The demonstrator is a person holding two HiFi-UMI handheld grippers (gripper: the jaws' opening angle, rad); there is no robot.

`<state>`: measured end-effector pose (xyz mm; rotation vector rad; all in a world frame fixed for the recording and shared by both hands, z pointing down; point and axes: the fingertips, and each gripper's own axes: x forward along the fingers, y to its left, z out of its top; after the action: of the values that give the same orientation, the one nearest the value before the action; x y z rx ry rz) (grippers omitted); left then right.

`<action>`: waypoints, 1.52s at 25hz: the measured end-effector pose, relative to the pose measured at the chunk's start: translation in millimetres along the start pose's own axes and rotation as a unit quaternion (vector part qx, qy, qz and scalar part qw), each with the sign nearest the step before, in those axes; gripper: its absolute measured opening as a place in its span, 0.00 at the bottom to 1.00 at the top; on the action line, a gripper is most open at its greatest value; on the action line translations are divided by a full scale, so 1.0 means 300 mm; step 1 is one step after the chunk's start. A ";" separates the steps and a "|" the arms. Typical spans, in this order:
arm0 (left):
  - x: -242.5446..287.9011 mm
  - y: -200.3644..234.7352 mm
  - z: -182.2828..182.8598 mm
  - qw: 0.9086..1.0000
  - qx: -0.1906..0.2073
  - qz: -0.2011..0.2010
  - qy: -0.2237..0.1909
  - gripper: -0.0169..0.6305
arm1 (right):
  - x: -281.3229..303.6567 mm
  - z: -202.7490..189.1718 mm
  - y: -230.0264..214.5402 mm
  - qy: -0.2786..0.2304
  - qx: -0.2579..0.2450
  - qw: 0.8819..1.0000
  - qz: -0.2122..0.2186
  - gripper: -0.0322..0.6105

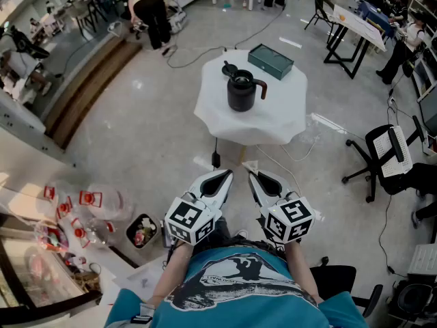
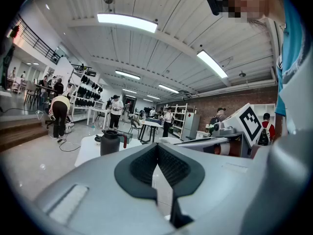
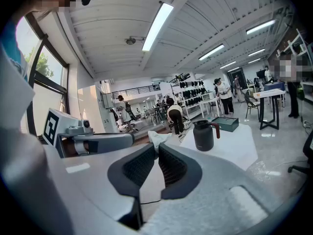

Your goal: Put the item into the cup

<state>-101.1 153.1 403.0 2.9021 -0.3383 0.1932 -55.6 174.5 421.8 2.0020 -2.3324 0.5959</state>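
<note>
A black jug-like cup (image 1: 242, 91) with a red-brown handle stands open on a small table under a white cloth (image 1: 273, 118), several steps ahead of me. A small black lid-like piece (image 1: 230, 67) lies just behind it, and a dark green box (image 1: 270, 61) sits at the far right of the table. Both grippers are held close to my body, far from the table. My left gripper (image 1: 227, 173) is shut and empty, and so is my right gripper (image 1: 250, 175). The cup (image 2: 110, 142) shows beyond the left gripper (image 2: 157, 146), and the cup (image 3: 204, 135) also stands beyond the right gripper (image 3: 157, 147).
A cable (image 1: 216, 157) lies on the grey floor between me and the table. A black office chair (image 1: 386, 152) stands at the right. A small bin (image 1: 142, 229) and plastic bags (image 1: 89, 207) are at my left. A person (image 1: 151, 9) bends over beyond the table.
</note>
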 end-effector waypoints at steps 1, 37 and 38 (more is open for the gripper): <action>0.009 0.000 0.001 1.000 0.001 0.000 0.001 0.03 | 0.002 0.000 -0.009 0.000 0.001 1.000 0.000 0.09; 0.321 0.362 0.106 0.999 0.018 -0.015 0.035 0.03 | 0.409 0.158 -0.267 0.004 0.053 0.999 0.002 0.10; 0.334 0.393 0.118 0.999 0.018 -0.018 0.035 0.03 | 0.438 0.171 -0.275 0.004 0.052 0.999 -0.001 0.09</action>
<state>-29.0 11.9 407.2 2.9265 -0.2737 0.2986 11.3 25.5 430.1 2.0387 -2.3419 0.7382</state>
